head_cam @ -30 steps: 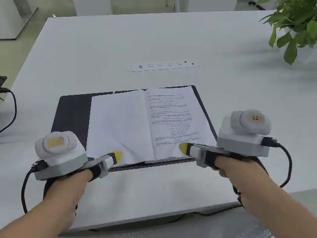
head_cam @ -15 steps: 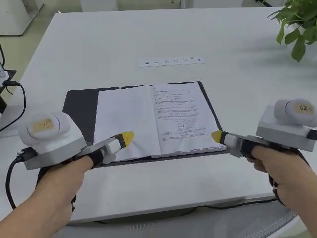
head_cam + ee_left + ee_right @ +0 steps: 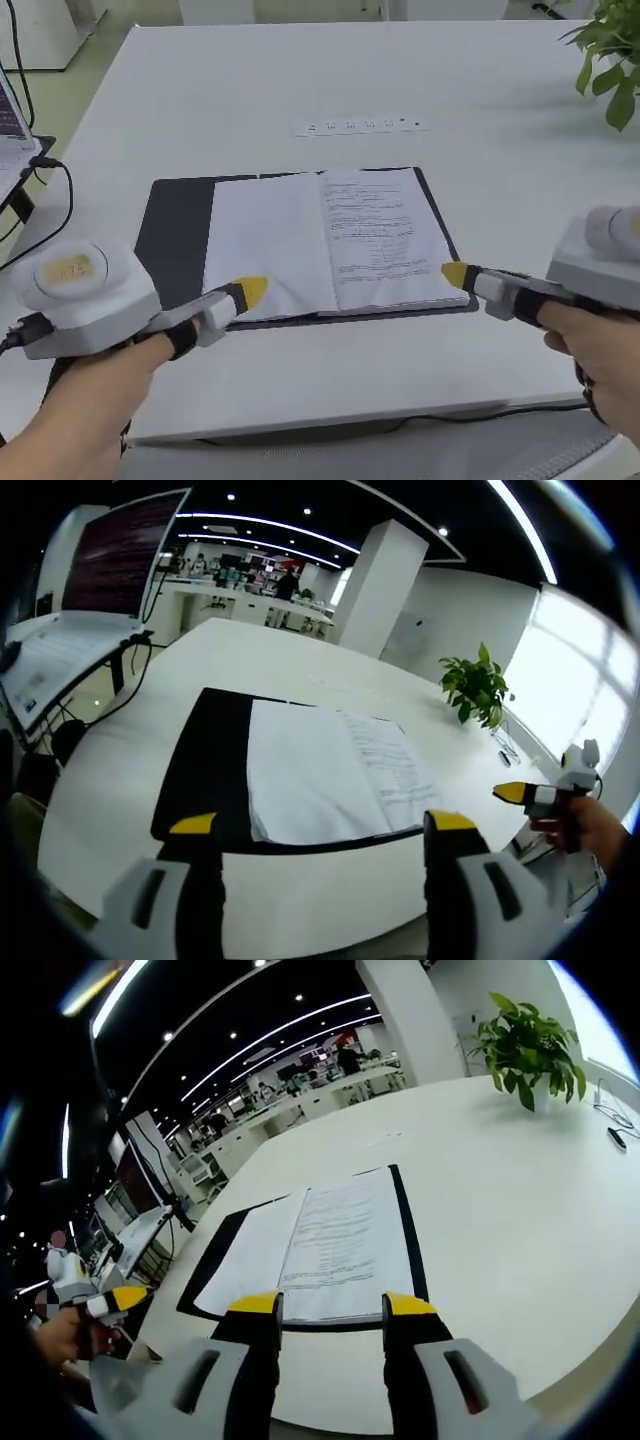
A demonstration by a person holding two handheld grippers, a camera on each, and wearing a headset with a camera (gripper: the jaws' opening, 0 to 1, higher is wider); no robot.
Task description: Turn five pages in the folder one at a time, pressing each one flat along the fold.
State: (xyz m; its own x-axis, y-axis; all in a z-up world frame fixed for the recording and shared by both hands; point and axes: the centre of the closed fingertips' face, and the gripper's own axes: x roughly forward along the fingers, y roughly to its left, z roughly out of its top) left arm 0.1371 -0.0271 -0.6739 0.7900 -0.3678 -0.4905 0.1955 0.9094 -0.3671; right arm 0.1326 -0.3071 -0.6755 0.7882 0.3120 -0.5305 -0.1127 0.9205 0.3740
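Note:
The black folder (image 3: pixel 175 235) lies open and flat on the white table, with a blank left page (image 3: pixel 265 240) and a printed right page (image 3: pixel 385 235). My left gripper (image 3: pixel 248 290) hovers over the lower edge of the blank page; its jaws stand wide apart with nothing between them. My right gripper (image 3: pixel 455 273) sits just off the folder's lower right corner, open and holding nothing. From the left gripper view, the folder (image 3: pixel 300 780) lies ahead of the left gripper (image 3: pixel 322 823). The right gripper view has the folder (image 3: pixel 330 1240) beyond the right gripper (image 3: pixel 332 1303).
A white power strip (image 3: pixel 360 126) lies behind the folder. A potted plant (image 3: pixel 610 60) stands at the far right. A laptop (image 3: pixel 8 120) and cables (image 3: pixel 60 190) sit off the table's left side. The table's front edge runs just below the folder.
My right gripper has slid right, from the lower edge of the printed page to beside the folder's corner. The left gripper stays near the blank page's lower edge. The head camera shifted.

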